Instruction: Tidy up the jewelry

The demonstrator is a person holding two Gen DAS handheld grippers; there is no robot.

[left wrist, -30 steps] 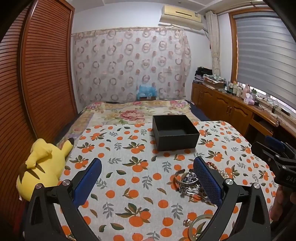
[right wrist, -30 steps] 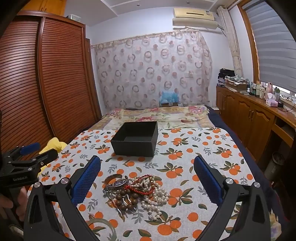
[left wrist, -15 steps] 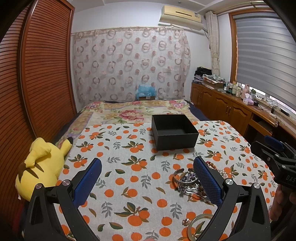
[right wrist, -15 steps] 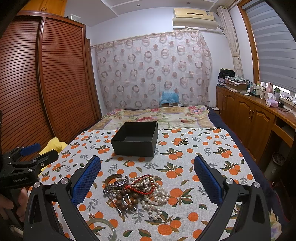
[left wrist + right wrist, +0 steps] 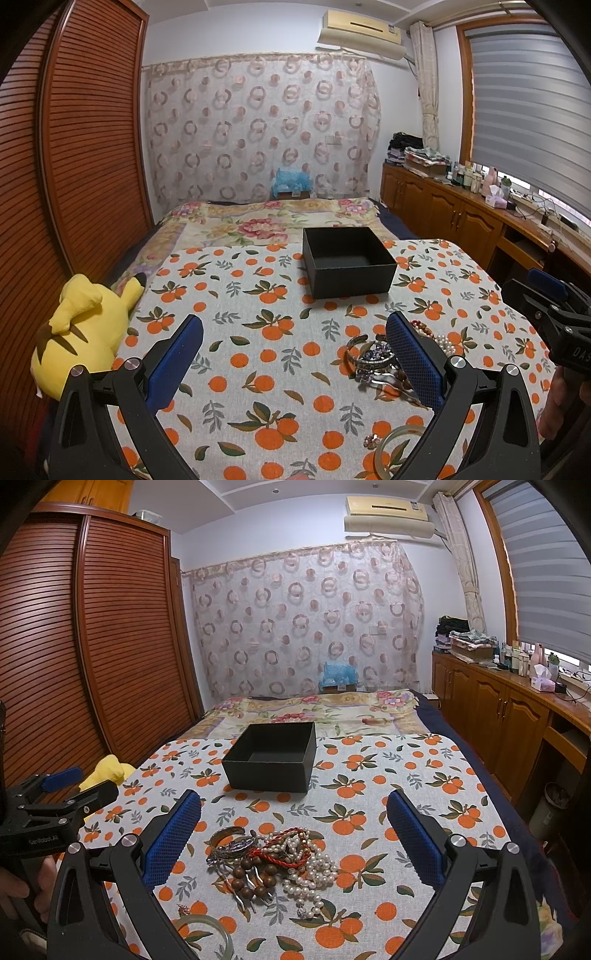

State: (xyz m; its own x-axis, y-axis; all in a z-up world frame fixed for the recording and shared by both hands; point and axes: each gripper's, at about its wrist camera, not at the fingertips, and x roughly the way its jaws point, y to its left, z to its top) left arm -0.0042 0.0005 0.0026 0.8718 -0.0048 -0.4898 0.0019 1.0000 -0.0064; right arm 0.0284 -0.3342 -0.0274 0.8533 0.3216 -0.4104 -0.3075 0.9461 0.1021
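On the bed (image 5: 424,775), the black box (image 5: 271,757) sits empty. Nearer, the jewelry pile (image 5: 273,860) and a green bangle (image 5: 207,934) lie untouched, so all the sorting remains. Left gripper (image 5: 295,365) and right gripper (image 5: 293,840) hover spread wide, holding nothing.

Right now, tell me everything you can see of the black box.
The black box is square, open-topped and lidless, with matte, finely textured walls that look like covered card. Its visible interior is dark and looks empty. It sits upright on the orange-print cloth, beyond the jewelry pile, with a clear gap between. Nothing touches it but the cloth; both tongs are clear of it.
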